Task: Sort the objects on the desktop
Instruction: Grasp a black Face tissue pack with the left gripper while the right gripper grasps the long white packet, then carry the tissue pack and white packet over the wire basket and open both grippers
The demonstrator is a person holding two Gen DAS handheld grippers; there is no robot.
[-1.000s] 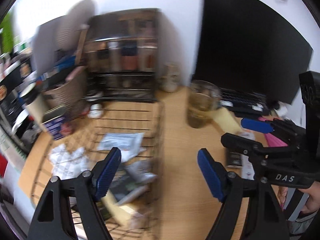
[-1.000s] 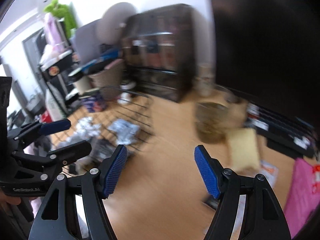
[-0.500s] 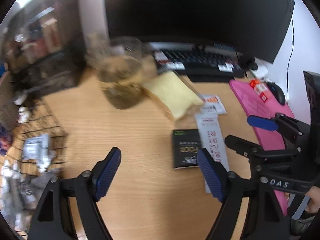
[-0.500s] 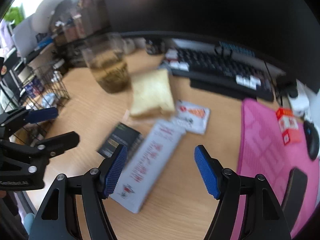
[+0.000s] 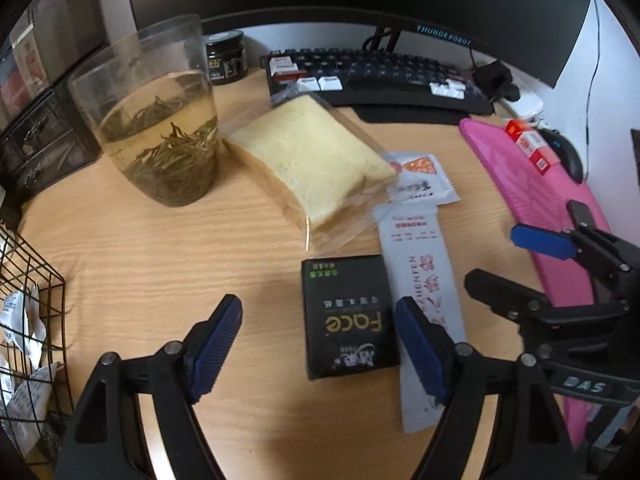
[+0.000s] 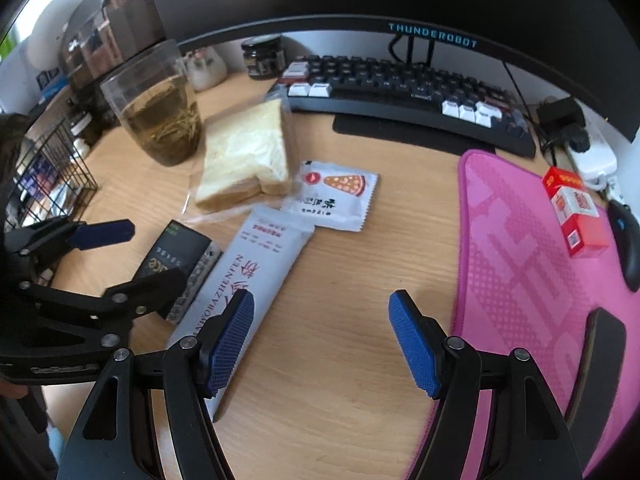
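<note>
A black box marked "Face" point(image 5: 350, 316) lies flat on the wooden desk, under my left gripper point(image 5: 320, 344), nearer its right finger. That gripper is open and holds nothing. A long white packet point(image 6: 248, 280) lies right of the box, its near end under the left finger of my right gripper point(image 6: 322, 340), which is open and empty over bare wood. Beyond them lie bagged bread point(image 5: 312, 156) and a small white sachet point(image 6: 332, 196) with a pizza picture. In the right wrist view the box point(image 6: 176, 256) shows partly behind my left gripper point(image 6: 132, 260).
A glass of tea point(image 5: 160, 120) stands left of the bread. A black wire basket point(image 5: 24, 280) with white packets sits at the far left. At the right lies a pink mat point(image 6: 520, 260) with a red box point(image 6: 576, 208) on it. Keyboard point(image 6: 400, 92), jar point(image 6: 264, 56) and monitor stand behind.
Both views have swung right and down, away from the wire basket and shelves, onto the box and packets on the desk. Both grippers stayed open, and nothing was taken hold of.
</note>
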